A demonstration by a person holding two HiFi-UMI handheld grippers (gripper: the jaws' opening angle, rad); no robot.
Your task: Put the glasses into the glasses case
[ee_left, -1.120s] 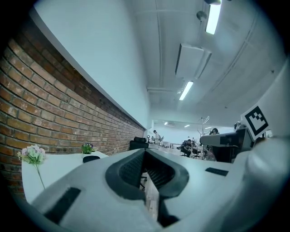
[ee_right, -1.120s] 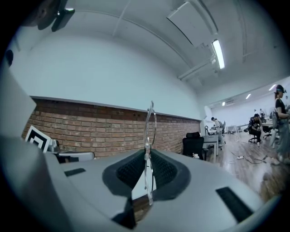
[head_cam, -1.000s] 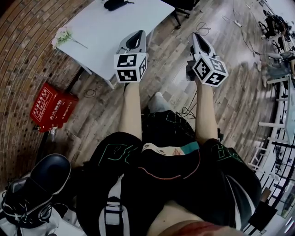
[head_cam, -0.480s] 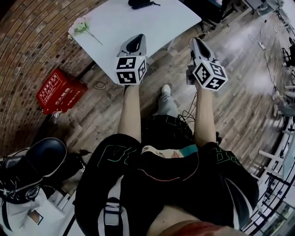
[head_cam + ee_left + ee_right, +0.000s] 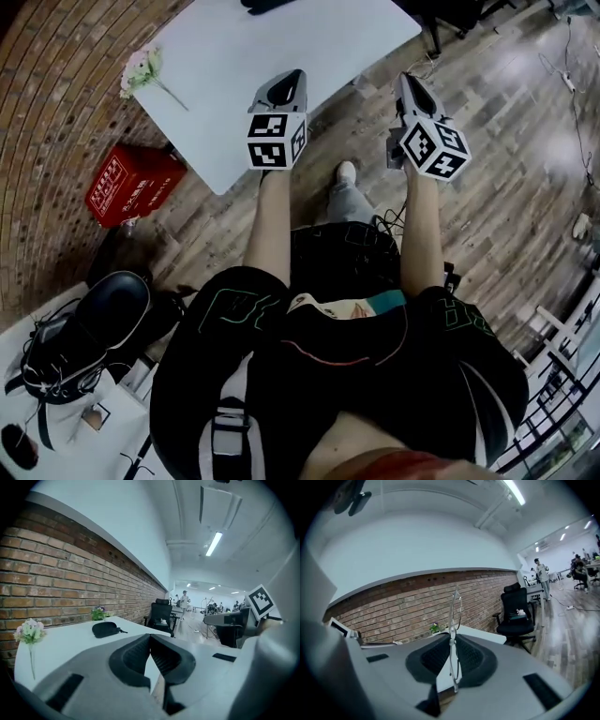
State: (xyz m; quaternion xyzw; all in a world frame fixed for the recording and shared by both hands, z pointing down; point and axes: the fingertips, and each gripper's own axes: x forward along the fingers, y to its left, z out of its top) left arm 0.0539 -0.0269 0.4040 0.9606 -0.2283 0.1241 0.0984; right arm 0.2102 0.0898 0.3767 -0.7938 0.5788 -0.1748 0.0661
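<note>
The black glasses case [image 5: 105,629] lies closed on the white table [image 5: 65,644], ahead of my left gripper [image 5: 150,639]; in the head view the case [image 5: 267,5] shows only at the top edge. The left gripper [image 5: 281,91] hovers over the table's near edge, shut and with nothing in it. My right gripper [image 5: 452,641] is shut on thin wire-framed glasses [image 5: 454,616], which stand upright between its pads. In the head view the right gripper [image 5: 411,89] hangs over the wooden floor, right of the table [image 5: 244,75]; the glasses are too small to make out there.
A small flower sprig [image 5: 142,67] lies on the table's left part, and a potted plant [image 5: 98,613] stands further back. A brick wall [image 5: 61,578] runs along the left. A black office chair [image 5: 161,616] stands past the table. A red box [image 5: 131,183] sits on the floor.
The view has swung: the table now reaches further under the left gripper, and the case has slipped to the top edge. Both grippers keep their pose and grip.
</note>
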